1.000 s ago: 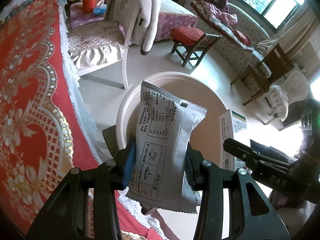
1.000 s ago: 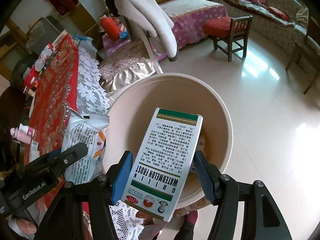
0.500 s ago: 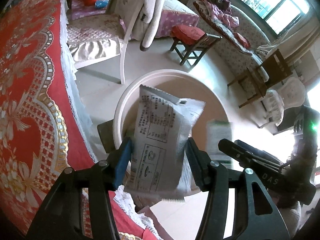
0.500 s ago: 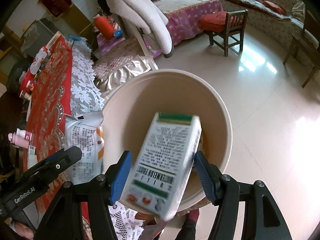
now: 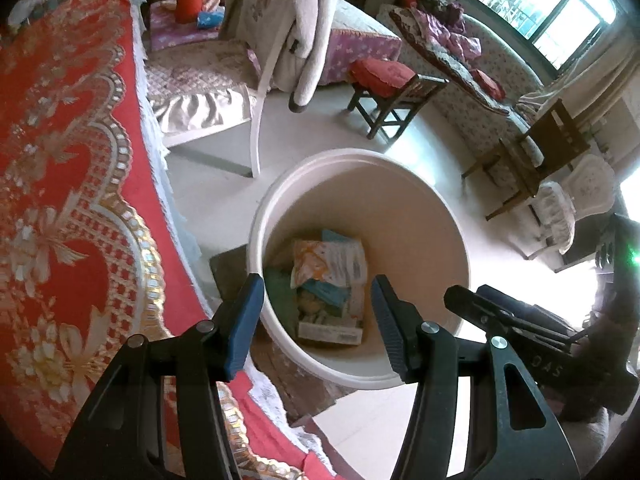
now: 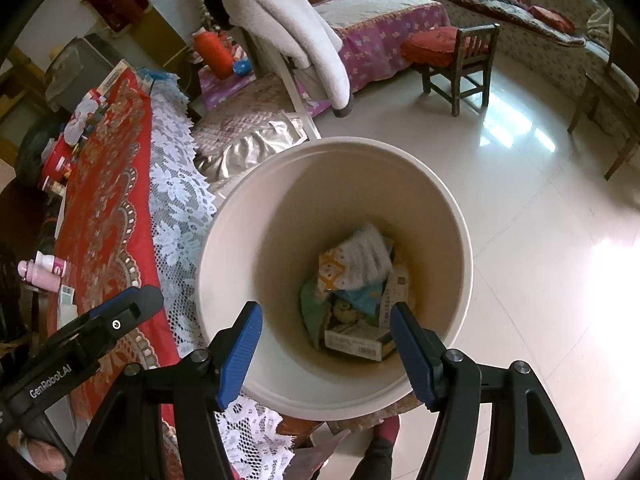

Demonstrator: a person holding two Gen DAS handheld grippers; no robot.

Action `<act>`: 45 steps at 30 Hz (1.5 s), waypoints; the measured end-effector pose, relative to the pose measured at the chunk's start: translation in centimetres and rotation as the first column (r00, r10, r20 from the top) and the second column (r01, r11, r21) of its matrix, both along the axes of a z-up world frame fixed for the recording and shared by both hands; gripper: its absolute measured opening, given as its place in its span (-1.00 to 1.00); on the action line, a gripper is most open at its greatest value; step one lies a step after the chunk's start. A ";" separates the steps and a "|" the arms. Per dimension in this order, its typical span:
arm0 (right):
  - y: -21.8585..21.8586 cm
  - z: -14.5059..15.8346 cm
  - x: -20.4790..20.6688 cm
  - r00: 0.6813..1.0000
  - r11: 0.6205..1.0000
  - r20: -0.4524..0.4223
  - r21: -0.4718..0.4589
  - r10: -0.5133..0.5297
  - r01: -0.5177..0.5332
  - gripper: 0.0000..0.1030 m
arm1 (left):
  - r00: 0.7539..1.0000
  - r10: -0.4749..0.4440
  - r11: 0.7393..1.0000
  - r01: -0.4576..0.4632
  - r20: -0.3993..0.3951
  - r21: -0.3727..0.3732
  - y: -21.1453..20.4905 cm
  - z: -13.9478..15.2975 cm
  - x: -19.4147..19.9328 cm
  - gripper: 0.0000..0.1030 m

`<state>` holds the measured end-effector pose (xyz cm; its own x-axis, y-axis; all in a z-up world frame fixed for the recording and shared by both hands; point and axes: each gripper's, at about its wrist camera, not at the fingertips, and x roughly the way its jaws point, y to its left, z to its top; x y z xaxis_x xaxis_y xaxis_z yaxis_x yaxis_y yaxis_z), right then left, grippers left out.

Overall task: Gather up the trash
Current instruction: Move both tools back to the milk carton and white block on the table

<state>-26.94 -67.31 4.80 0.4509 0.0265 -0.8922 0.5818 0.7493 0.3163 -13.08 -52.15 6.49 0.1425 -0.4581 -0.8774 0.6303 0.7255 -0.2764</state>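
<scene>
A cream round bin [image 5: 400, 216] stands on the floor beside the table, straight below both grippers. In its bottom lie a white and orange sachet [image 5: 329, 258] and a white printed box [image 5: 330, 330] on other wrappers. My left gripper [image 5: 318, 284] hangs open above the bin with nothing between its blue pads. In the right wrist view the same bin [image 6: 320, 200] holds the sachet [image 6: 360, 258] and the box [image 6: 356, 342]. My right gripper [image 6: 325, 308] is open and empty too. Each gripper shows at the edge of the other's view.
A table with a red patterned cloth [image 5: 60, 200] and white lace edge [image 6: 180, 216] lies left of the bin; a pink bottle [image 6: 42, 270] stands on it. A white chair draped with a coat [image 6: 288, 24], a wooden stool [image 6: 456, 60] and a sofa stand beyond on the shiny floor.
Both grippers let go: the sachet left the left jaws and the box left the right jaws, and both now lie in the bin. The left jaws stand wider.
</scene>
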 end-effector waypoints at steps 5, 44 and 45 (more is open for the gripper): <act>0.9 0.4 0.3 1.000 1.000 0.000 -0.021 0.010 -0.010 0.24 | 0.998 0.011 1.000 -0.012 0.055 0.008 1.1 0.7 -0.2 0.05; 12.8 5.2 7.3 0.983 0.981 0.085 -0.124 0.161 -0.150 0.26 | 0.959 0.181 0.983 -0.183 0.217 -0.010 15.9 5.6 5.3 0.05; 13.2 5.3 7.3 0.982 0.980 0.086 -0.127 0.166 -0.155 0.26 | 0.959 0.184 0.982 -0.186 0.217 -0.009 16.2 5.7 5.4 0.05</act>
<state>-19.63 -54.15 10.09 0.5326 0.0018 -0.8464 0.4221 0.8662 0.2675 -7.66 -35.90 12.15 0.4104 -0.3965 -0.8212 0.5287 0.8372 -0.1400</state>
